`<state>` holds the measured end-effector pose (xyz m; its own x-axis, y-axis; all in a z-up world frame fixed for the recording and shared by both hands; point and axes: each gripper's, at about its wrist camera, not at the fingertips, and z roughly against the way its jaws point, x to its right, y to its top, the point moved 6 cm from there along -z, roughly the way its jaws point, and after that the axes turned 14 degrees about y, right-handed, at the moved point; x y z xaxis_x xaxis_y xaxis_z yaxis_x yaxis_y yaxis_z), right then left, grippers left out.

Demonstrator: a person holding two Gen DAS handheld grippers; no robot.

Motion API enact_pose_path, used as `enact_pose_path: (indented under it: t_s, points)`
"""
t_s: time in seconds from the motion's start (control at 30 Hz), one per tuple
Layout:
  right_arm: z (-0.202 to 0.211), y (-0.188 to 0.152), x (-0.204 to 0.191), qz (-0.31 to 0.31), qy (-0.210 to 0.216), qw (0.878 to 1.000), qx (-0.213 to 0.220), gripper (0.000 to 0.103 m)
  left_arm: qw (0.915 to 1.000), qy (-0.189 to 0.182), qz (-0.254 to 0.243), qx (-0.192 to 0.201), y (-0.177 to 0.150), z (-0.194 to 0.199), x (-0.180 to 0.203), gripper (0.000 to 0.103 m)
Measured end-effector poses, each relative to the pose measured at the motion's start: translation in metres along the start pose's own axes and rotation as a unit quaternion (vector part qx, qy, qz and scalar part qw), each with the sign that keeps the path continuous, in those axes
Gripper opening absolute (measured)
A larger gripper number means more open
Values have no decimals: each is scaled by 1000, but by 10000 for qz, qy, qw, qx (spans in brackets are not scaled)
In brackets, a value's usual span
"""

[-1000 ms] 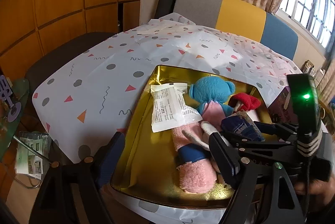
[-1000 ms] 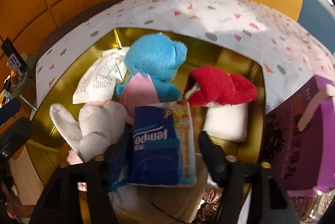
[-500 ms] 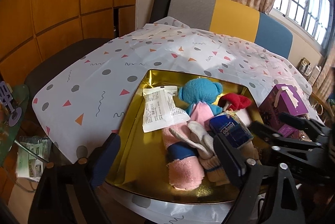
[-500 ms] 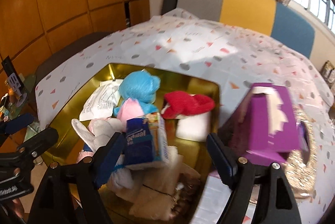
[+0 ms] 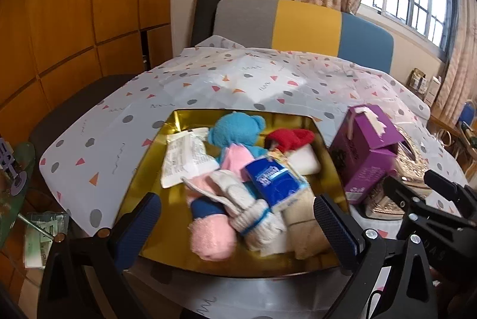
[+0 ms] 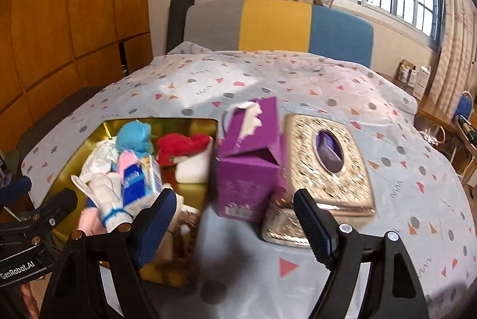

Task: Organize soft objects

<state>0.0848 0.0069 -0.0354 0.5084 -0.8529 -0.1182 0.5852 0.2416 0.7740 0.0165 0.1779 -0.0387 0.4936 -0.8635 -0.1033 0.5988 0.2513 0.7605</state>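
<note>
Left tongs (image 5: 235, 225) hang w/ jaws opening, nothing between the pads; they sit over the near edge of the gold tray (image 5: 149, 170), not touching anything in it. Right tongs (image 6: 235, 217) released too, jaws apart, empty, hovering above the desk (image 6: 328, 86) just in front of the purple box (image 6: 250, 167).

Gold tray sits at the desk's near-left corner on the patterned cloth. Soft things all lie inside it: blue plush toy (image 5: 238, 131) toward the far side, head up against the far rim; red plush (image 5: 290, 138) just beside it, toward the right rim, resting on a white pad (image 5: 305, 162). White packet (image 5: 186, 158) lies flat, left of the plush toy. Nearer the front: pink towel roll (image 5: 213, 238) w/ a dark blue band, grey-white glove (image 5: 241, 199) lying across it, blue tissue pack (image 5: 275, 180) on top of the pile, tilted. Beige cloth (image 5: 307, 229) under the pack, at the tray's near-right corner.

Purple box stands upright just beside the tray's right rim, top flap torn open. Ornate gold lid (image 6: 328, 167) w/ an oval window lies right of the box, touching it. Frames partly blurred, so fine contact can't be told.
</note>
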Motion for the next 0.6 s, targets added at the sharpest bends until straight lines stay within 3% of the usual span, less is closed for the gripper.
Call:
enact_pose_path:
  t_s: [0.2, 0.6]
  points:
    - [9, -10, 12, -89, -63, 9999, 44, 82, 9997, 111, -197, 38, -4, 7, 15, 103]
    - [15, -15, 23, -243, -136, 9995, 115, 82, 9997, 161, -134, 104, -5, 11, 19, 103]
